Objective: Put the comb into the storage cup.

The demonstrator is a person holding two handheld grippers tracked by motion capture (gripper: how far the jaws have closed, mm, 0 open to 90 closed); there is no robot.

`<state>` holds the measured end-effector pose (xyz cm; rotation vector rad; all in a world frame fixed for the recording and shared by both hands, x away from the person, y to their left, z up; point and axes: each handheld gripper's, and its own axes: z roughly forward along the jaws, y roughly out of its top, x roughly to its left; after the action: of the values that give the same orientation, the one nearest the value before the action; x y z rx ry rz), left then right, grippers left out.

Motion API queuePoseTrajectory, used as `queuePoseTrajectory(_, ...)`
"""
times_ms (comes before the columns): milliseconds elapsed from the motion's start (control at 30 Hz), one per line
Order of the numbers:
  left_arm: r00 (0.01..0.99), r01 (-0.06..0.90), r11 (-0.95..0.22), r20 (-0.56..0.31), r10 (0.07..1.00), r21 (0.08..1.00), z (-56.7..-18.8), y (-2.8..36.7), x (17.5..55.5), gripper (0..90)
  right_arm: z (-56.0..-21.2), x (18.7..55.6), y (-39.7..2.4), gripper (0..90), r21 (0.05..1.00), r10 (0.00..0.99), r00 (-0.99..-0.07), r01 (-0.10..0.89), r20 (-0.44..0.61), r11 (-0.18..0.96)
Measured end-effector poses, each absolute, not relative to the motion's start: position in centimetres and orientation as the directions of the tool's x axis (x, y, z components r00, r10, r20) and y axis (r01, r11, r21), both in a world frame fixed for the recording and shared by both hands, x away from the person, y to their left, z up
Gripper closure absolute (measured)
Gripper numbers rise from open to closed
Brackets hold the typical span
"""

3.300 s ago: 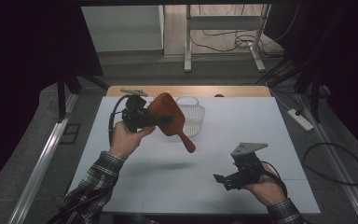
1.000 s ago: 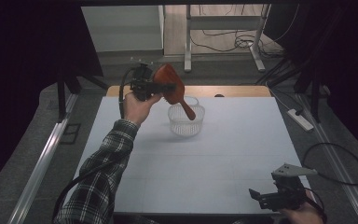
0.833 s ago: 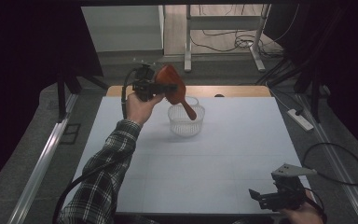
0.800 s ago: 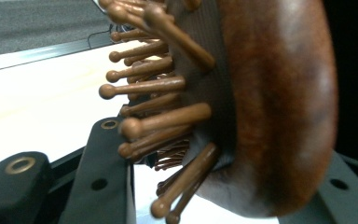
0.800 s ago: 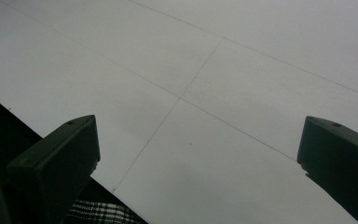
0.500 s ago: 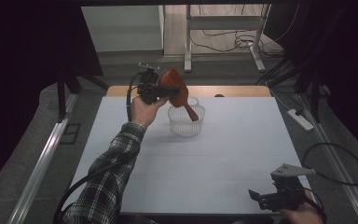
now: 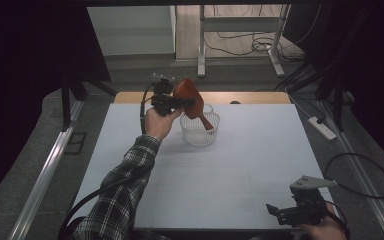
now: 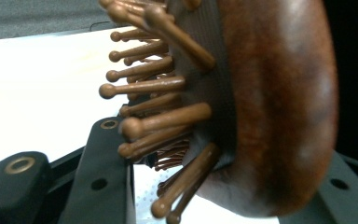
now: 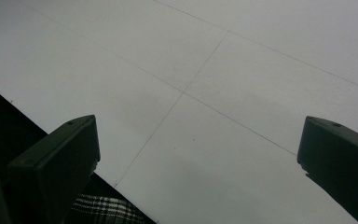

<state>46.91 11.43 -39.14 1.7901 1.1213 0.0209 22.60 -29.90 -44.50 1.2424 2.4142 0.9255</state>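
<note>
the left gripper [image 7: 177, 101] gripped the wooden hairbrush [image 7: 189, 95], handle dipping into the mesh basket [image 7: 200, 132]; next, lower and release. the right gripper [image 7: 285, 212] sat open, empty.

Dim room, black from nine to twelve o'clock in the high view, while the white table [image 7: 220, 165] glows softly without glare, and the wooden hairbrush [image 8: 261, 107] sits blurred, too near the left gripper view's lens.
</note>
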Motion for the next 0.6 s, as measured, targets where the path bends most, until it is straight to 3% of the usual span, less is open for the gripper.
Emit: queuePoseTrajectory(600, 0.542, 0.703, -0.064, -0.475, 0.693, 0.709, -41.7, 11.3, 46.8, 56.0, -44.6, 22.7, -29.9, 0.0, 0.641, 0.803, -0.593, 0.636, 0.049, 0.430)
